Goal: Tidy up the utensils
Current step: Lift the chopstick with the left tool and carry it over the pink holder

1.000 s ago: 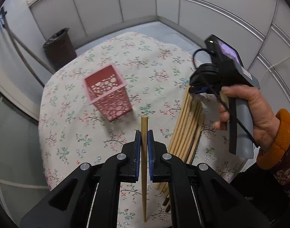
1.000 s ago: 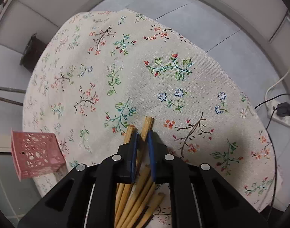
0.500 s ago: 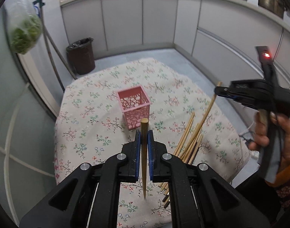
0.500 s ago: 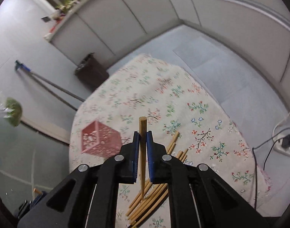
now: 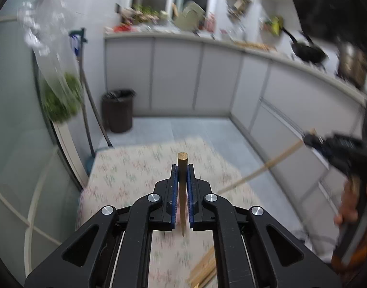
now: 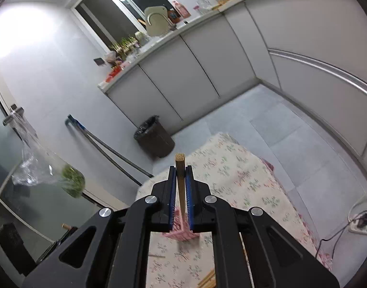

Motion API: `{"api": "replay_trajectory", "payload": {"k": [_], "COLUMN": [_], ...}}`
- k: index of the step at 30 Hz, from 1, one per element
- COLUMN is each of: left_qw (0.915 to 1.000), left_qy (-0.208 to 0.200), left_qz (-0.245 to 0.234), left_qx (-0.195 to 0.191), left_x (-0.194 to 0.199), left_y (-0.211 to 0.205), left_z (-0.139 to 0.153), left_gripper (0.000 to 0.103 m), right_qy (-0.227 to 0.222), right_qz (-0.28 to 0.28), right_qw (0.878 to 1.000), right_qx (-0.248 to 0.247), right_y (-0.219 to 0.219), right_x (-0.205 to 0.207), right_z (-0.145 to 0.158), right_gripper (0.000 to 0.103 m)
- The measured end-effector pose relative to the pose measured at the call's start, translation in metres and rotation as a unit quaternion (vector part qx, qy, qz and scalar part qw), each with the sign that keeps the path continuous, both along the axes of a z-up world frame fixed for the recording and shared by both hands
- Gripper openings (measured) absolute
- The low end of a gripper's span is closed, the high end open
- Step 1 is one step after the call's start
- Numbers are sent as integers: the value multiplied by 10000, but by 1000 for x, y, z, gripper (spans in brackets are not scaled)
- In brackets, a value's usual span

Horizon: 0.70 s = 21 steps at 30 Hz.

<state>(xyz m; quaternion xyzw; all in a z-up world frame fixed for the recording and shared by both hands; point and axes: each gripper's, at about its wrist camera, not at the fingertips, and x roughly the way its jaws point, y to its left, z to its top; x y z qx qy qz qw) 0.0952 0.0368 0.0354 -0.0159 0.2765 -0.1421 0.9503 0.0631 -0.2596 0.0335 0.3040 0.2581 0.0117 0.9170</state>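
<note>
Both tongs have tilted upward since the earlier frames, so the kitchen cabinets now fill each view. Left tongs (image 5: pixel 182 187), centre frame, are clenched on one upright chopstick (image 5: pixel 182 180); right tongs (image 6: pixel 181 187) likewise grasp a second chopstick (image 6: pixel 180 180). Below the right tongs, lower centre, part of the pink basket (image 6: pixel 181 231) shows on the floral surface (image 6: pixel 243 180). Loose chopsticks (image 5: pixel 204 270) lie at the bottom edge. Judged stage: both sticks lifted, insertion into the basket pending.
</note>
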Motion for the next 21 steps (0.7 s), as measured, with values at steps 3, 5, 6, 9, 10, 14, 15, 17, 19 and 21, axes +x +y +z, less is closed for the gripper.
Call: {"api": "replay_trajectory", "payload": {"k": [3,5,6,9,10,14,15,17,19,21], "left_qw": [9995,9992,9991,9987,9986,9971,9965,9949,9945,9934], "left_qy": [-159,-106,-81,6,135,501,513,488,496,447], "left_qz": [245,359,408,493,478,467,528,728,784,893], "left_qx": [-138,-140,-114,-133,-153,-347,-402,-500,-489,-557], "left_x": [23,41,49,68,74,82,79,71,70,64], "left_y": [-1,-4,-5,-7,-8,-2,3,14,19,29], "left_z": [8,3,-1,-20,-33,-66,-70,-74,-69,-62], "left_gripper": [6,6,6,8,8,13,19,29,30,32], "right_qy": [-146,-151,-130,-36,15,215,265,342,392,435], "right_qz": [96,165,226,339,380,517,548,590,632,696], "right_qw": [9998,9997,9997,9994,9993,9984,9981,9975,9970,9963], "right_qx": [-33,-36,-29,-37,-54,-105,-117,-176,-219,-256], "right_y": [6,10,13,21,25,38,42,48,54,60], "right_x": [11,20,27,43,50,67,71,77,81,84], "right_z": [15,15,14,3,-2,-24,-28,-35,-40,-44], "right_gripper": [8,8,8,8,8,8,8,8,8,8]}}
